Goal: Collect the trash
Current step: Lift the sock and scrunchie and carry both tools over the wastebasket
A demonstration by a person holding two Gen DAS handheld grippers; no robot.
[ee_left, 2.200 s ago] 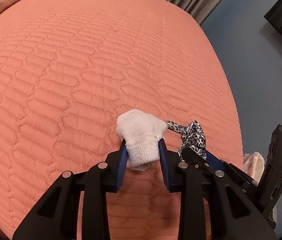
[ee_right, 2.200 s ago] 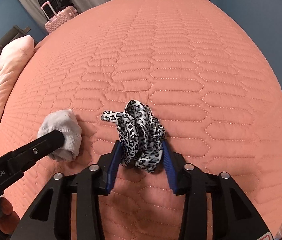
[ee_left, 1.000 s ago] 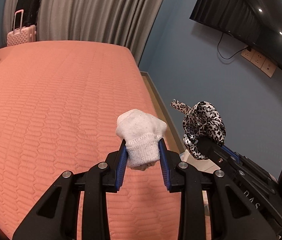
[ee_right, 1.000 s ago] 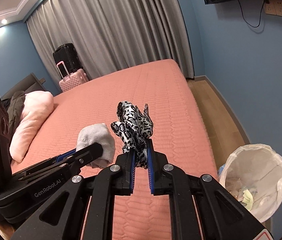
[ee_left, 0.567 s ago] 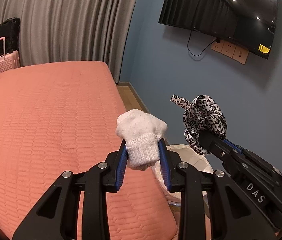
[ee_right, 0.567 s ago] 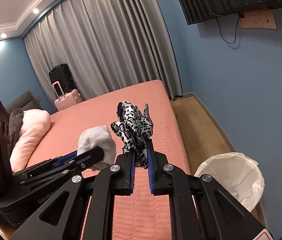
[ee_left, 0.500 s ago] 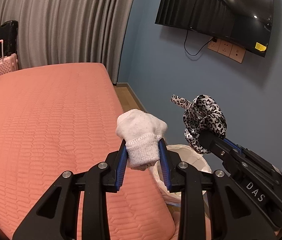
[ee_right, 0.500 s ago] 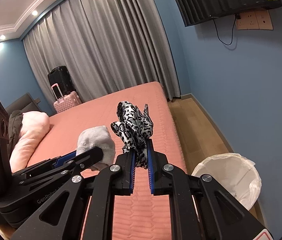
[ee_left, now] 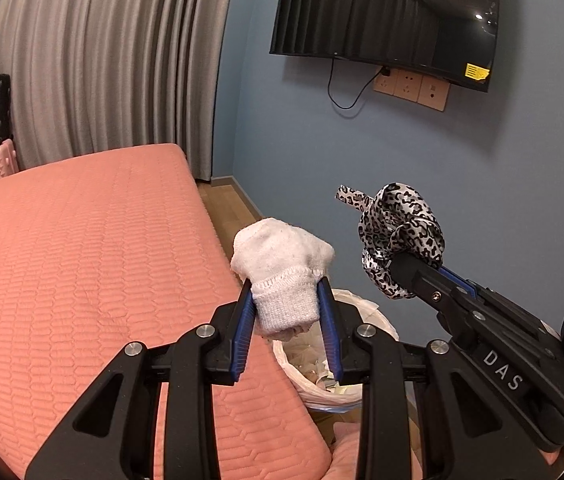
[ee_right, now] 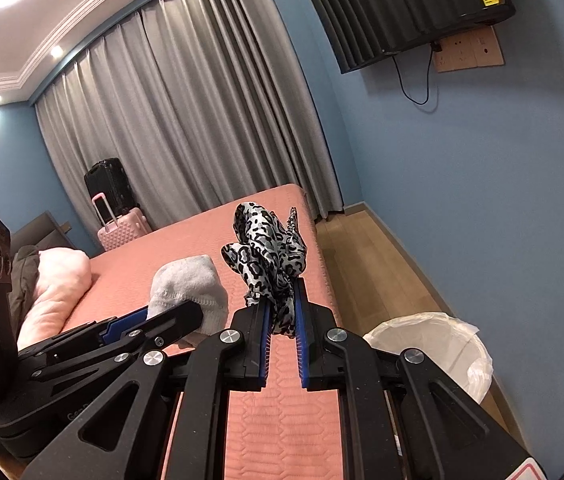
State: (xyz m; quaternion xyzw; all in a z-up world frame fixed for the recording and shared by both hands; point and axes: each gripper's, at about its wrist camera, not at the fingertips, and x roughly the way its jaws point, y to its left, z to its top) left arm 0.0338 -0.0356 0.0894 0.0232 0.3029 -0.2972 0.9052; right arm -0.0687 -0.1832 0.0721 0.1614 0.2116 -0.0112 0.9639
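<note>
The left tongs [ee_left: 285,292] pinch a balled white sock [ee_left: 282,258] by its ribbed cuff, the blue pads pressed against both sides of the knit. The sock's rounded toe end bulges above the fingertips, held up in the air past the right-hand edge of the bed [ee_left: 82,260]. Just beside them, to the right, the right tongs [ee_right: 282,300] are nearly pressed together on a bunch of leopard-print satin fabric [ee_right: 266,248]; its black-and-silver folds stand up above the narrow gap, and one thin tail of it sticks out to the side. The two bundles hang close together at about the same height, without touching.

Below and a little beyond the sock sits a trash bin [ee_left: 362,312] lined with a white plastic bag, standing on the wooden floor [ee_right: 366,264] between the bed and the blue wall [ee_left: 482,184]. Crumpled scraps lie inside it. From the right tongs' side the bin [ee_right: 438,340] shows low on the right, near the bed's corner.

The bed wears a salmon quilted cover. At its far end, grey curtains [ee_right: 202,120] fall to the floor, with a pink suitcase [ee_right: 122,228] and a black one behind it. A pale pink pillow [ee_right: 58,280] rests on the left. A dark television [ee_left: 386,16] hangs on the wall above a row of sockets.
</note>
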